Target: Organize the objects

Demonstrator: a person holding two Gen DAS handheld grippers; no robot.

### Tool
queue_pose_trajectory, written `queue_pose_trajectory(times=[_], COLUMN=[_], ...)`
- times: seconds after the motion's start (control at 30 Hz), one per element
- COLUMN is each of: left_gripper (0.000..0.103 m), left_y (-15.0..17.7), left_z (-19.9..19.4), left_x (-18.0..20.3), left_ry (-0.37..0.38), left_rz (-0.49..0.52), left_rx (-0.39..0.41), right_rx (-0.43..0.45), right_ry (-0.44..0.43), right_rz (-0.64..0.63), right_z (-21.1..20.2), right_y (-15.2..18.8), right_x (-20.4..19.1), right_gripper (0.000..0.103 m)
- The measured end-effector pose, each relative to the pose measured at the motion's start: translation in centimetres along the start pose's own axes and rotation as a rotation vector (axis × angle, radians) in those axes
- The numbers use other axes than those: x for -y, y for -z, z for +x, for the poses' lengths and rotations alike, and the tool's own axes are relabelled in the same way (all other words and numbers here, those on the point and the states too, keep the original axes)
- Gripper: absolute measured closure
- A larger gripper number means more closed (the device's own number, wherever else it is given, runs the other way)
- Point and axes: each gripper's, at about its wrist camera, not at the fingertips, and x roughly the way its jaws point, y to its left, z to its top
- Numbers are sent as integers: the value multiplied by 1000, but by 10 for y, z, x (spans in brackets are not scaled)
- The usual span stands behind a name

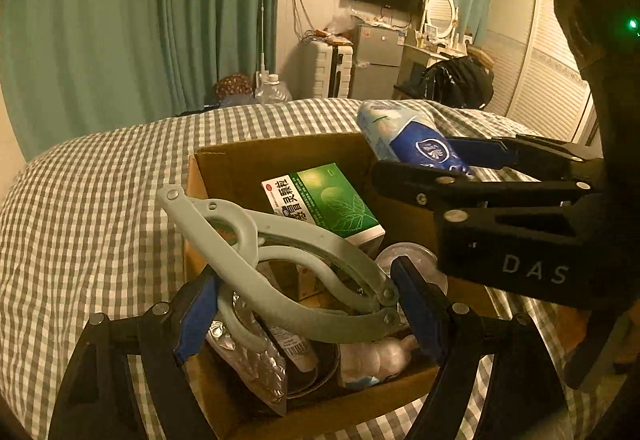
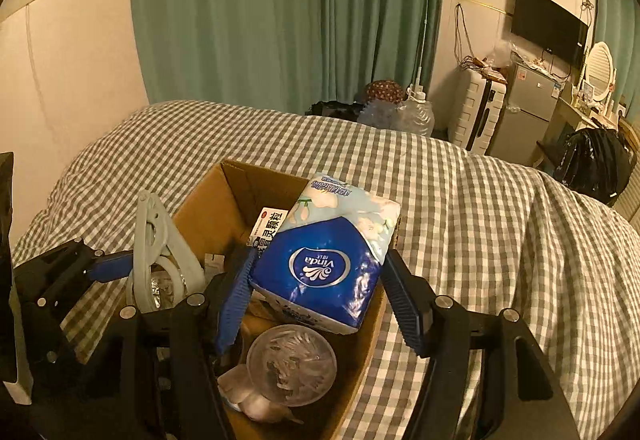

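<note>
An open cardboard box (image 1: pixel 280 149) (image 2: pixel 236 179) sits on a grey-checked bed cover (image 1: pixel 100 199). My left gripper (image 1: pixel 308 314) is shut on a pale grey-green folding plastic hanger (image 1: pixel 280 252), held tilted over the box's near left corner. The hanger (image 2: pixel 154 240) also shows at the left of the right wrist view. My right gripper (image 2: pixel 318 300) is shut on a blue and white tissue pack (image 2: pixel 326 260), held above the box's right side; the same pack (image 1: pixel 408 139) shows in the left wrist view. Inside lie a green medicine box (image 1: pixel 332 203), a clear round swab container (image 2: pixel 292 364) and a foil pack (image 1: pixel 248 356).
Green curtains (image 2: pixel 280 19) hang behind the bed. Beyond its far edge stand a water jug (image 2: pixel 416 111), a white suitcase (image 2: pixel 476 115), a small fridge (image 2: pixel 524 111) and a black bag (image 2: pixel 596 167). Checked cover lies bare to the left and right of the box.
</note>
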Motion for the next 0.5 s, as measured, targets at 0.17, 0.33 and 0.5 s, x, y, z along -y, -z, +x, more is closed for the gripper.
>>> queue_pose_trajectory(times=[0.17, 0.33, 0.5], left_gripper=[11, 0, 0], left_y=[5, 0, -9], left_z=[7, -5, -21], left_x=[0, 0, -1], left_ry=[-4, -32, -48], left_rz=[-2, -2, -23], left_rx=[-14, 41, 75], right_rx=[19, 62, 105], right_ry=[8, 14, 30], right_rz=[-1, 13, 25], right_z=[-1, -13, -36], right_y=[2, -3, -12], right_x=[-4, -1, 0], right_gripper=[22, 21, 14])
